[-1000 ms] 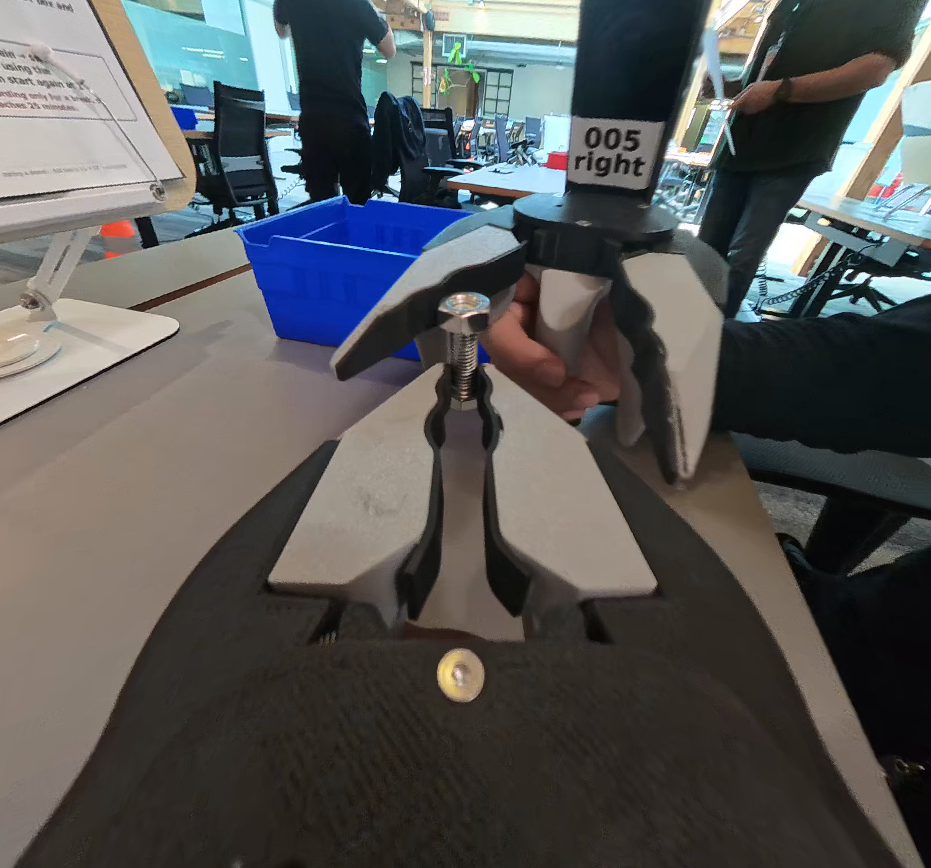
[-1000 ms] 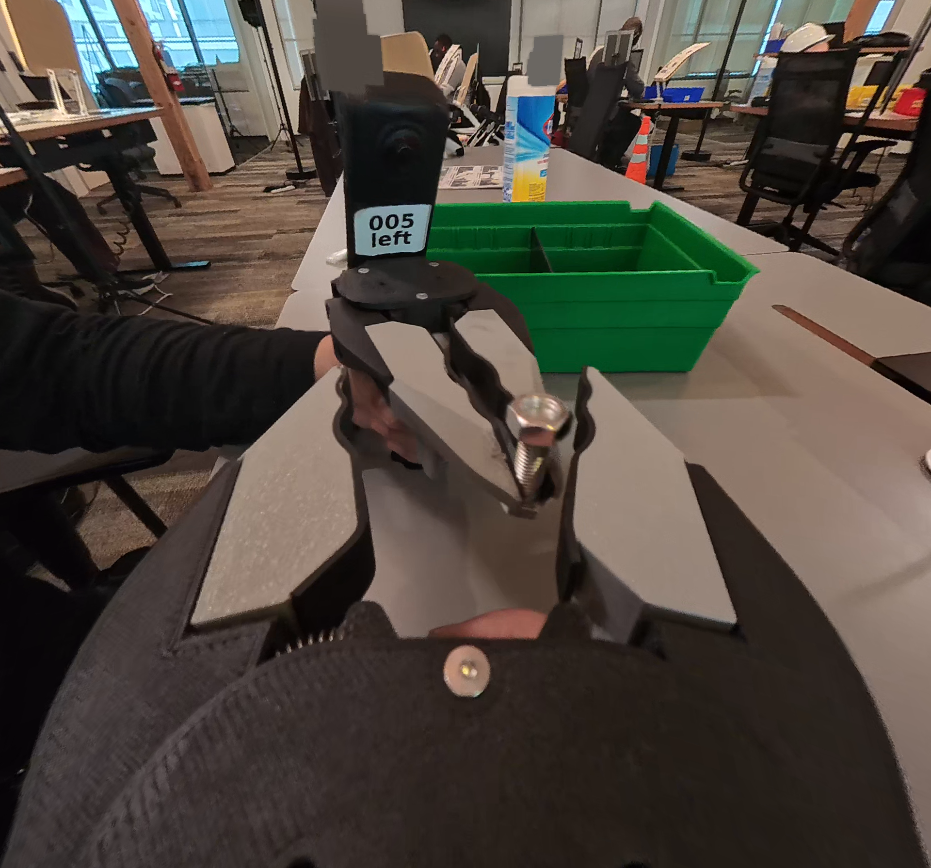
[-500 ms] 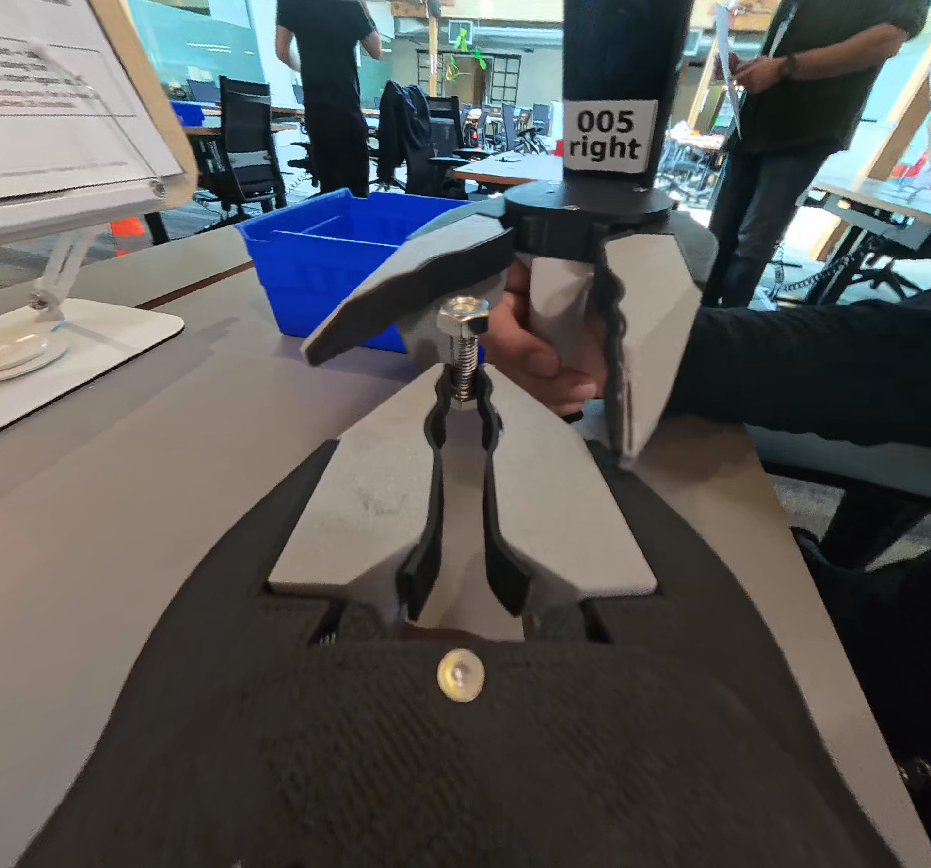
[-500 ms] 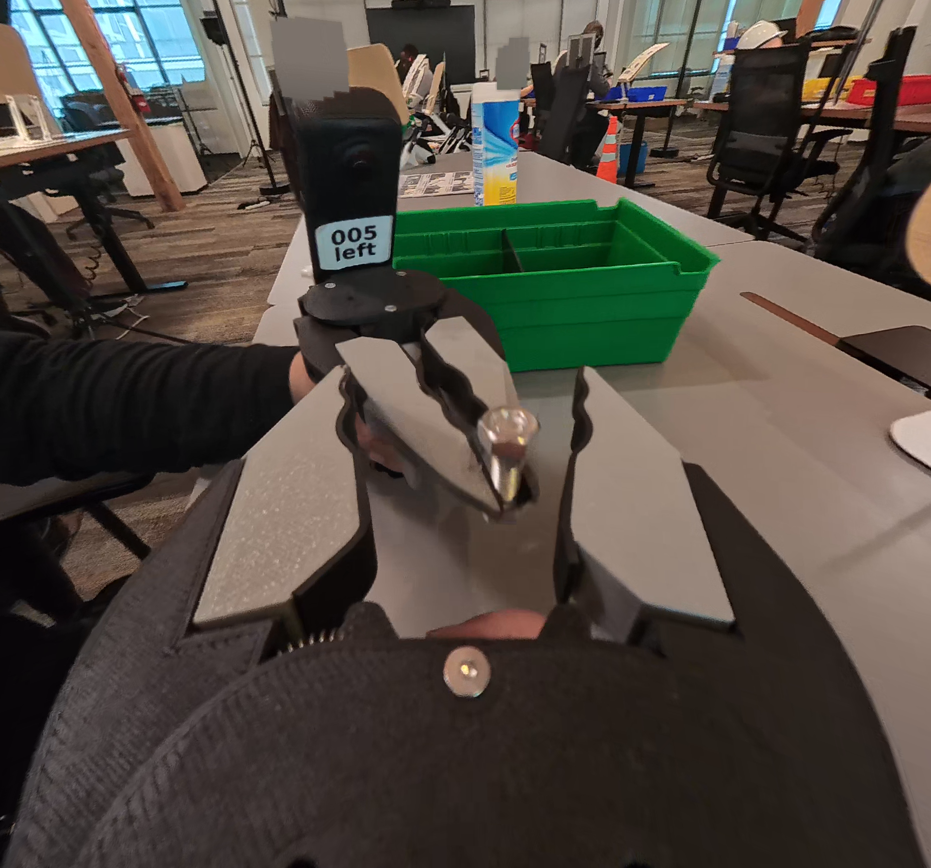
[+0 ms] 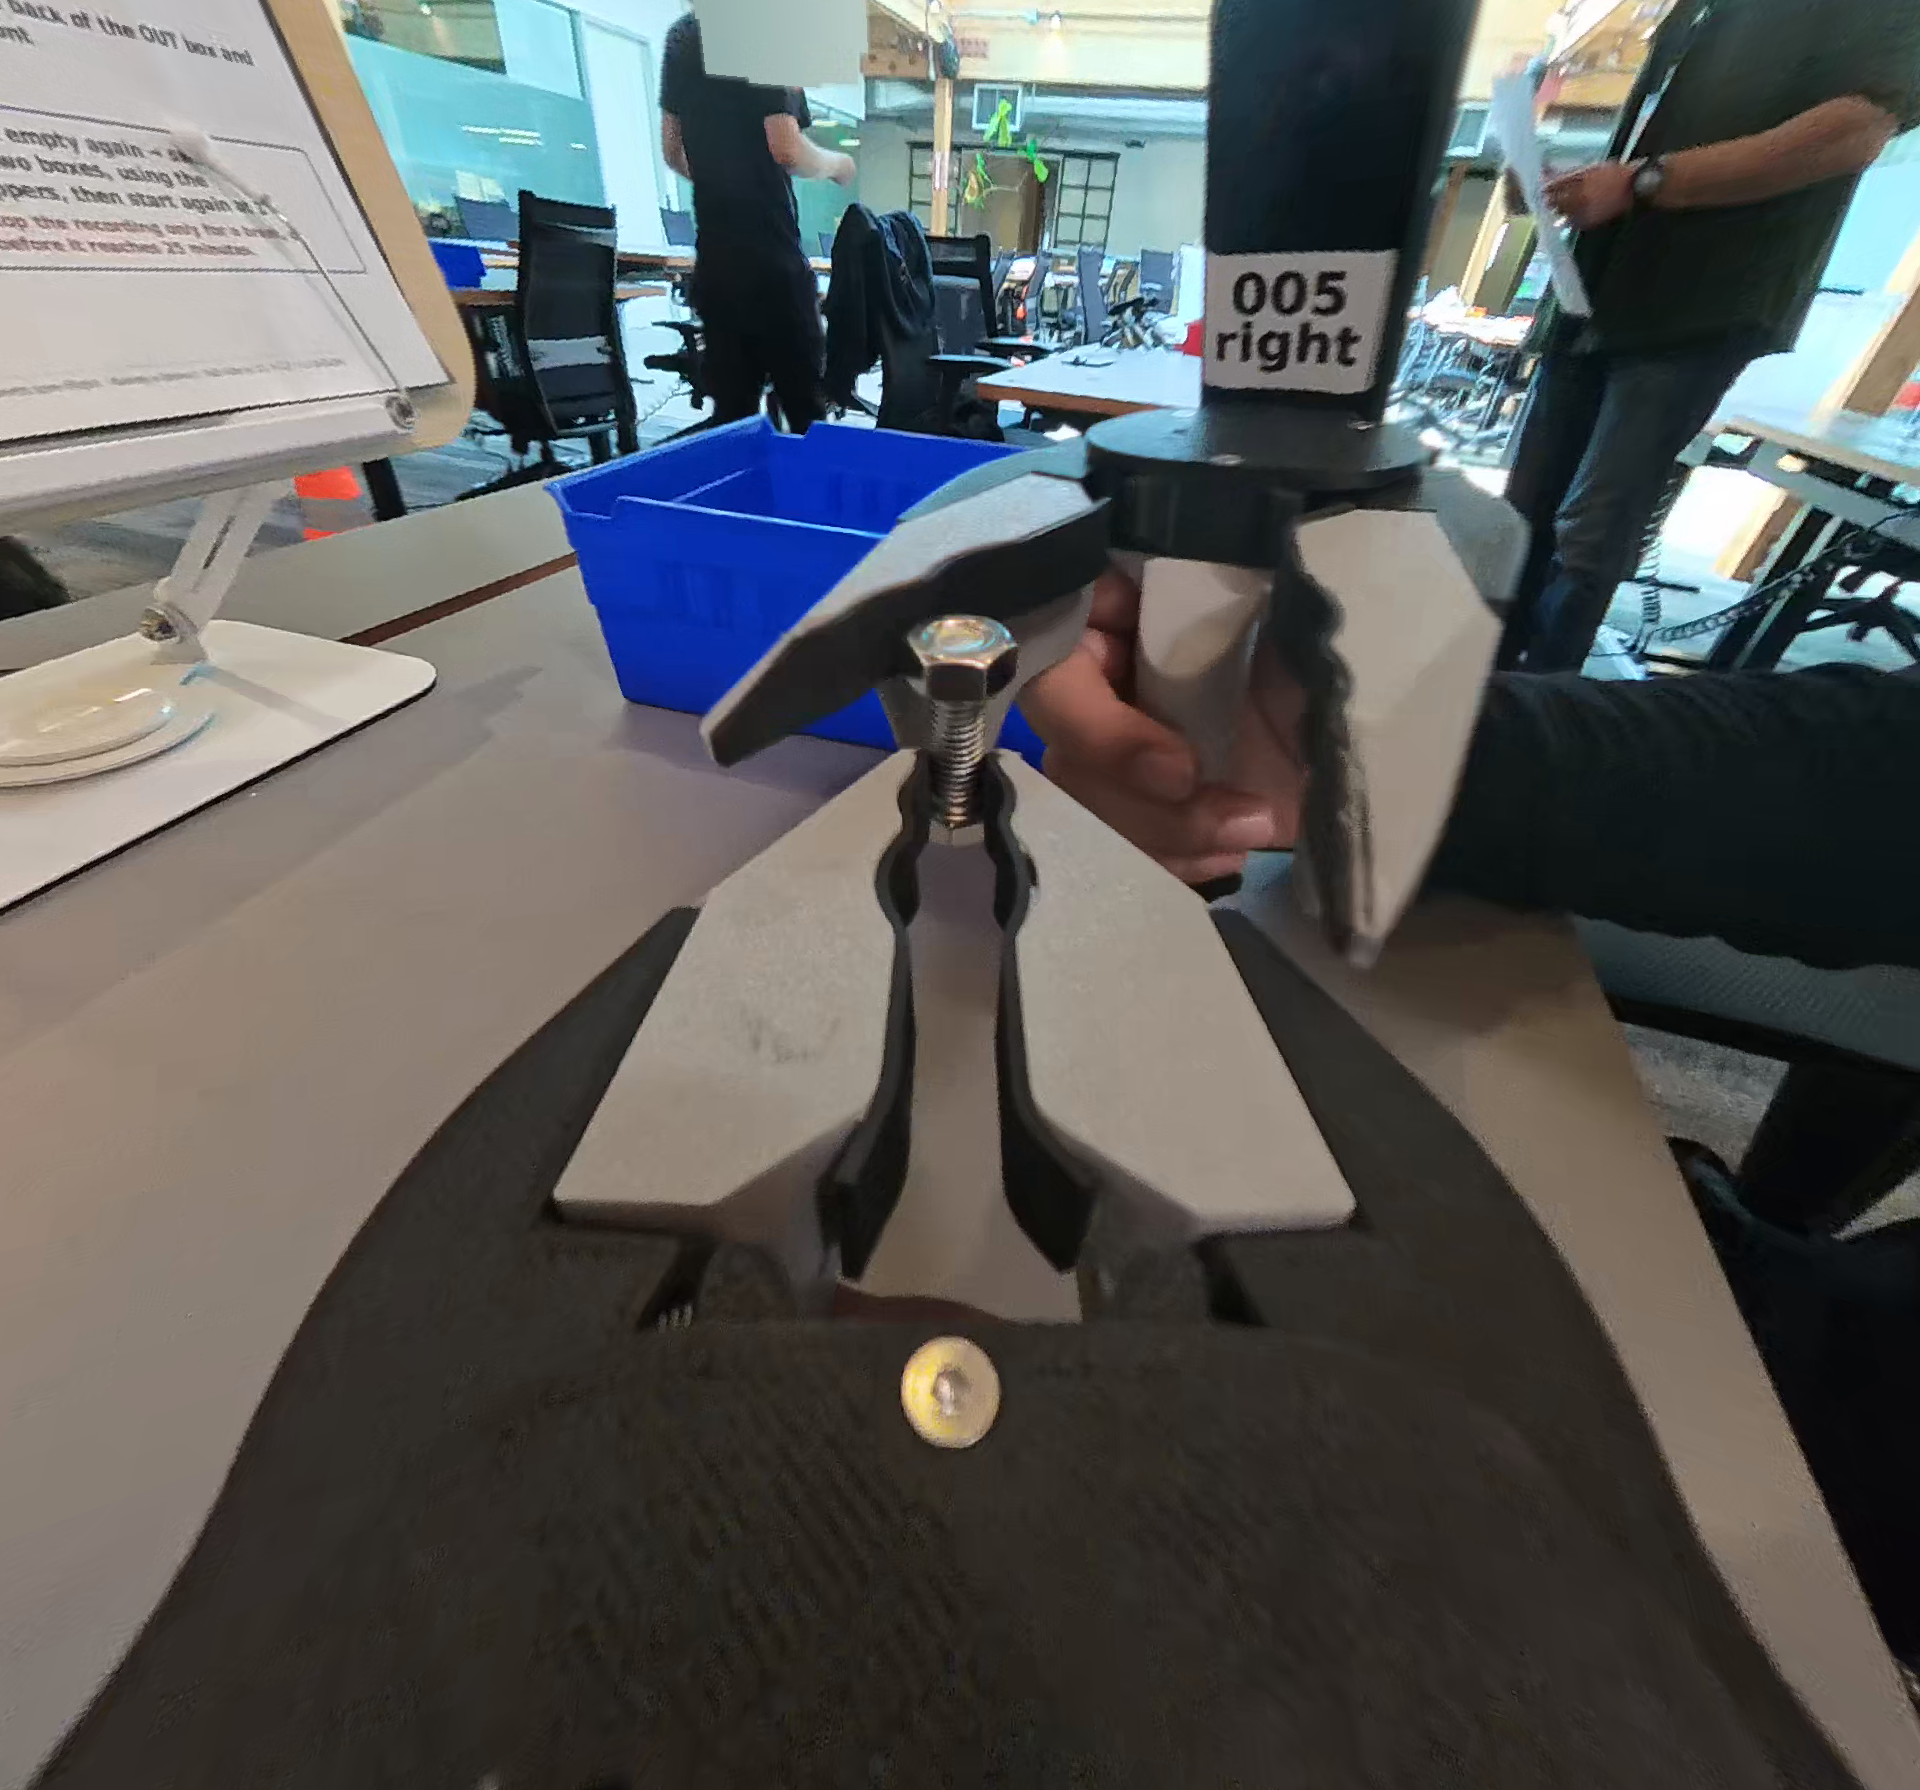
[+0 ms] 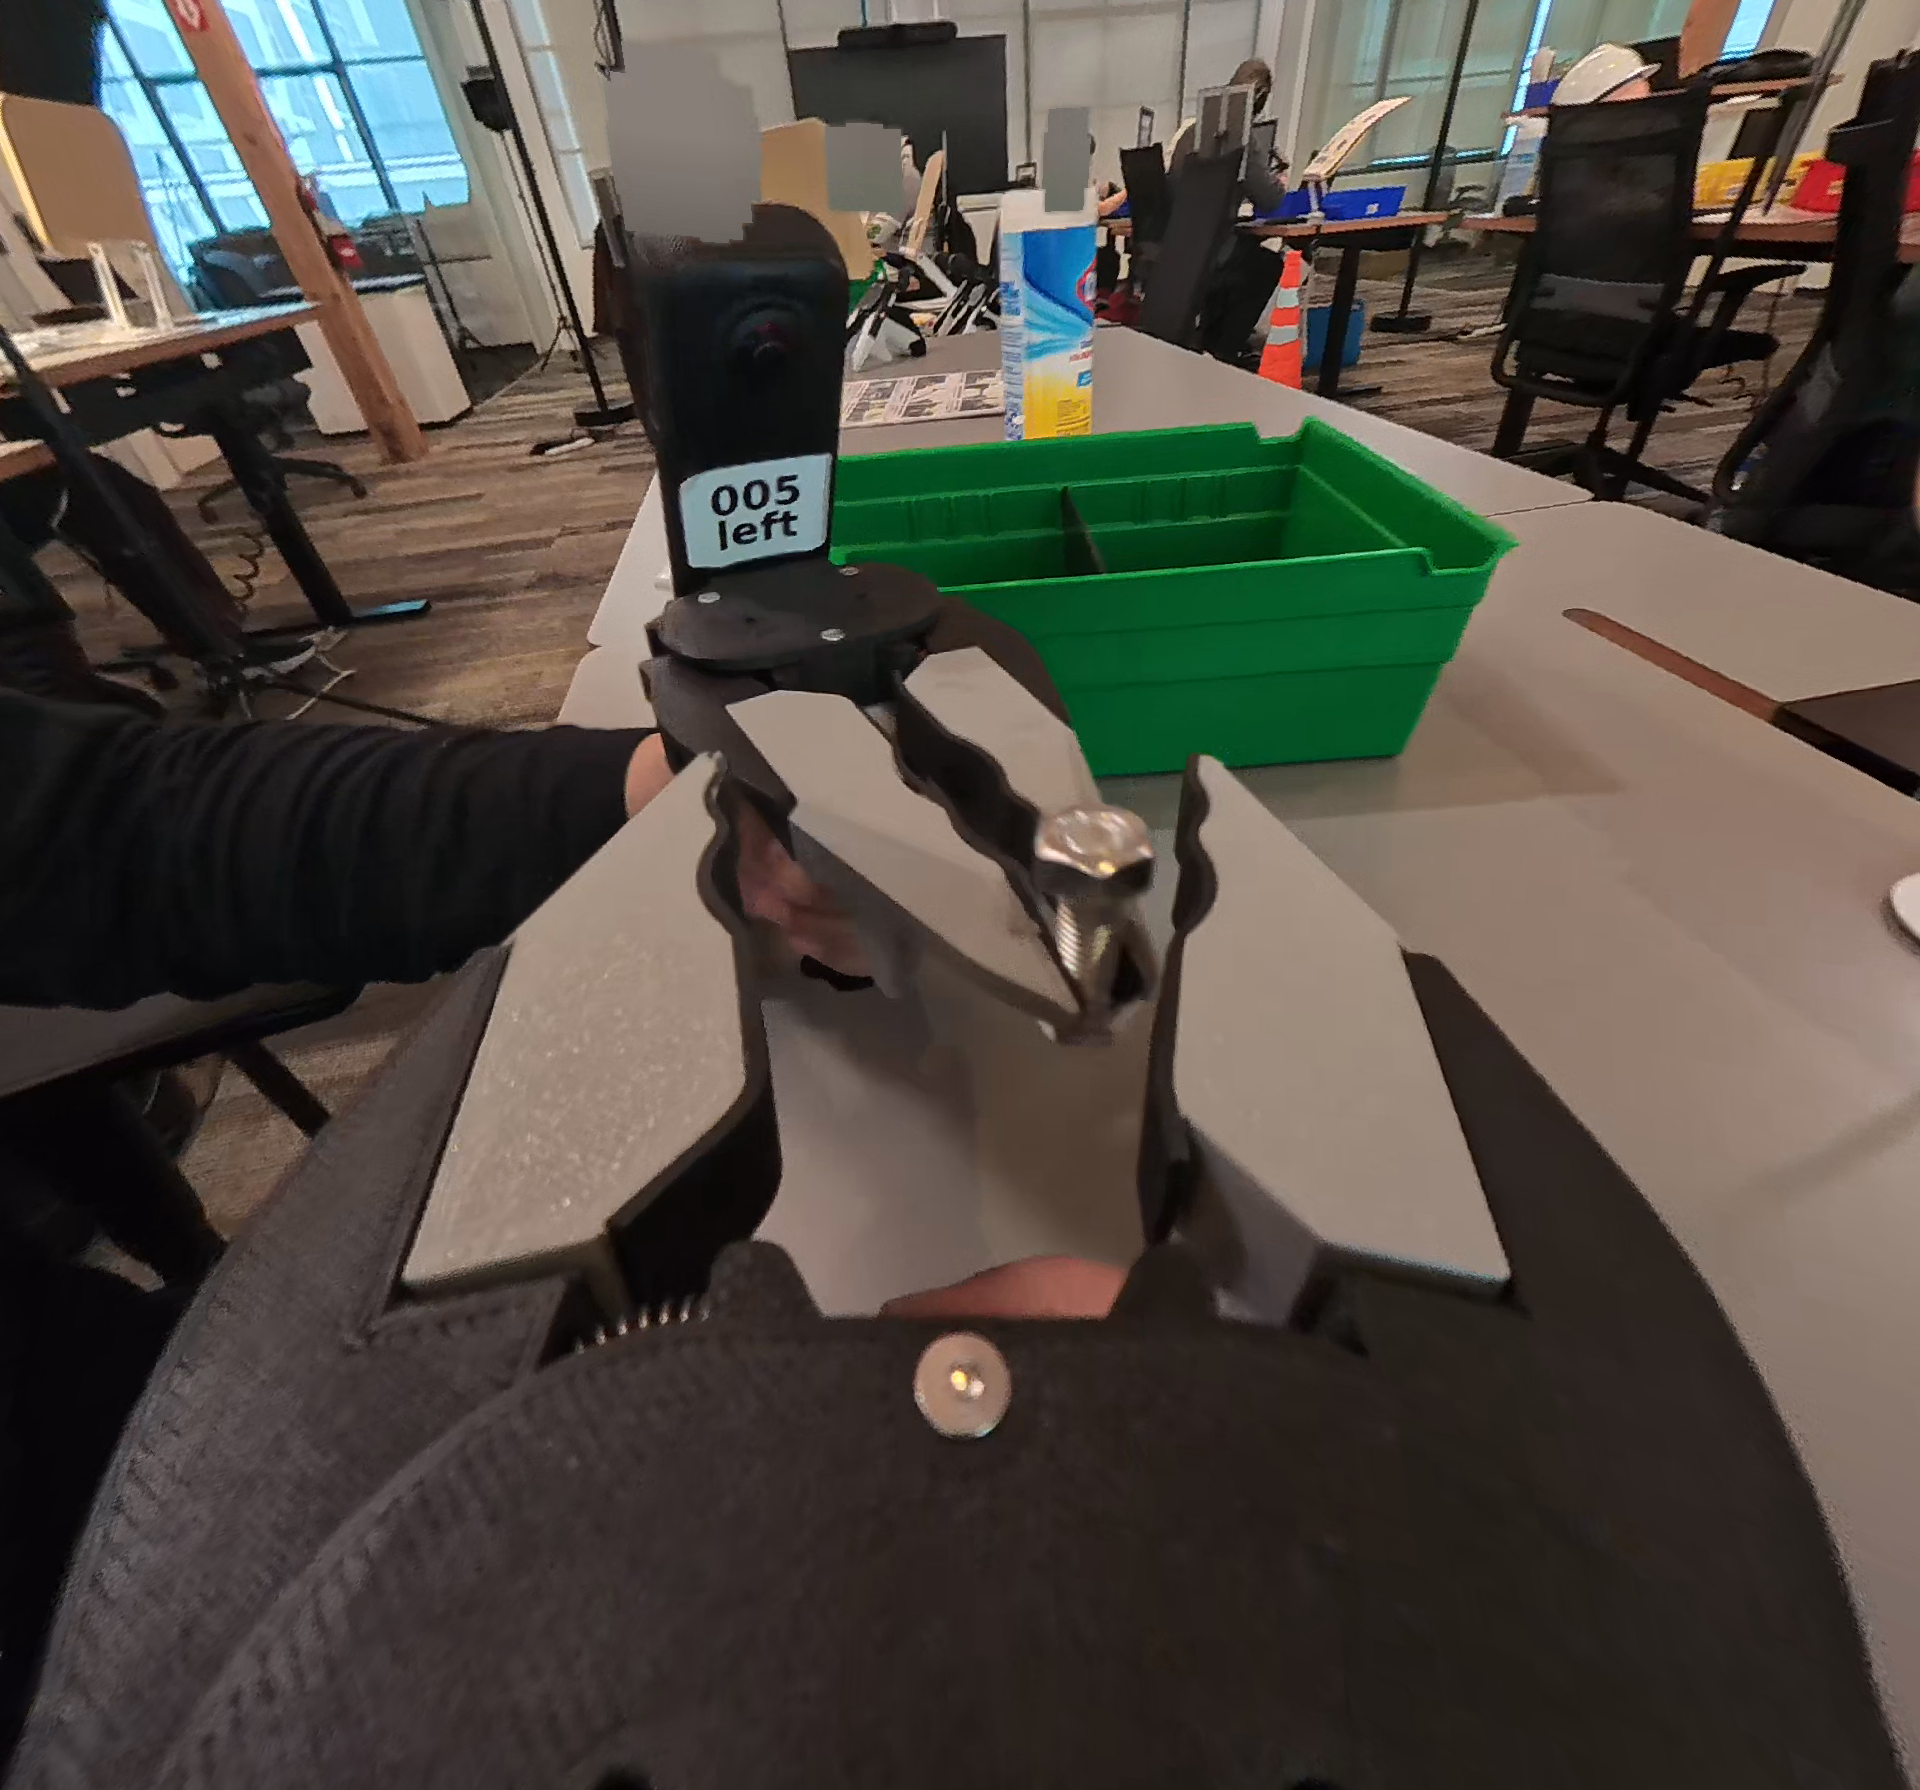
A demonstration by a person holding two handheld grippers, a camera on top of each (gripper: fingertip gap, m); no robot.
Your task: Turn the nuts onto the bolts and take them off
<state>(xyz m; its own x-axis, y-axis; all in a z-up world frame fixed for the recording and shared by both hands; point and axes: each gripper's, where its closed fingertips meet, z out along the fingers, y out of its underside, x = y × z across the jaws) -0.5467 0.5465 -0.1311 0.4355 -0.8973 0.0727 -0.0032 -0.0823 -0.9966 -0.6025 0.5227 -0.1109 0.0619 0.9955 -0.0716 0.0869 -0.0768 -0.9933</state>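
Grey table [image 5: 312, 909] bearing a blue bin [image 5: 727, 577]. In front of the bin, left gripper [image 5: 958, 805] clamps a bolt [image 5: 958, 701] upright by its threaded shank; right gripper [image 6: 951, 867] spread wide around the bolt head.

The bolt [image 5: 957, 734] is gripped low — its lower threads and any nut are hidden between the left gripper's [image 5: 958, 810] fingertips; the blue bin [image 5: 727, 577] is partly covered by the right gripper [image 5: 1039, 805].
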